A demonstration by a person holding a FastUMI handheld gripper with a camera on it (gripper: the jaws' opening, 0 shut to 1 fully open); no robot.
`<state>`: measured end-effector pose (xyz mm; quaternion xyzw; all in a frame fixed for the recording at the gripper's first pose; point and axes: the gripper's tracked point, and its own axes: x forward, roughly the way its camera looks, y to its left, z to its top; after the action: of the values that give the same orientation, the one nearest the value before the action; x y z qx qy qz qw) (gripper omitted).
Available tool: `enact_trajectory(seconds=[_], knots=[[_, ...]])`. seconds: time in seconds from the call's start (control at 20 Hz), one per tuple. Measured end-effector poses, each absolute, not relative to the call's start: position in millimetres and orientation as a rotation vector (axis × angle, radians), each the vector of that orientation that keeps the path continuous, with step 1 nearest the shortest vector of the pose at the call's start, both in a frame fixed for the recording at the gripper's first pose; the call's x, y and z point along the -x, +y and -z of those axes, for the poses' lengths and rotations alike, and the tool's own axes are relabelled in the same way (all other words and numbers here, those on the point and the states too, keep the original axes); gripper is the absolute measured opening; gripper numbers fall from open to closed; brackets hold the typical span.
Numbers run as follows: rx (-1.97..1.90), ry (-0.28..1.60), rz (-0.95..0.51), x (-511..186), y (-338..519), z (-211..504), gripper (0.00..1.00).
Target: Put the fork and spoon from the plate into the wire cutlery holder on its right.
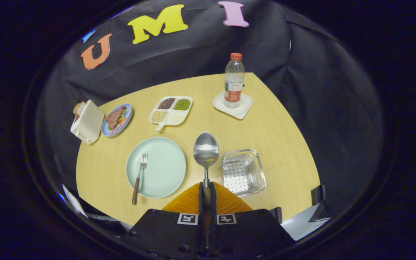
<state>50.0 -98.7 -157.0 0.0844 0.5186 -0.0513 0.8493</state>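
Tongs (207,187) clamp spoon (206,151) by handle, bowl forward, lifted for transfer | fork (139,177) rests on plate (164,159) | wire cutlery holder (243,172) near counter (273,126) front edge, right of spoon

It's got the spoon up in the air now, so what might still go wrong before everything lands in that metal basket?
1. The gripper pinches only the spoon by its thin handle, so it might swivel or slip.
2. The wire cutlery holder is small and low; a long spoon could tip out.
3. The fork overhangs the plate rim, awkward to grasp.
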Motion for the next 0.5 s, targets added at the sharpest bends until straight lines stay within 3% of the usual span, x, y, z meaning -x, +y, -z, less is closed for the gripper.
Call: enact_trajectory(seconds=[0.5], knots=[[-0.225,1.174,0.150,-24.7,-132.8,190.3,0.04]])
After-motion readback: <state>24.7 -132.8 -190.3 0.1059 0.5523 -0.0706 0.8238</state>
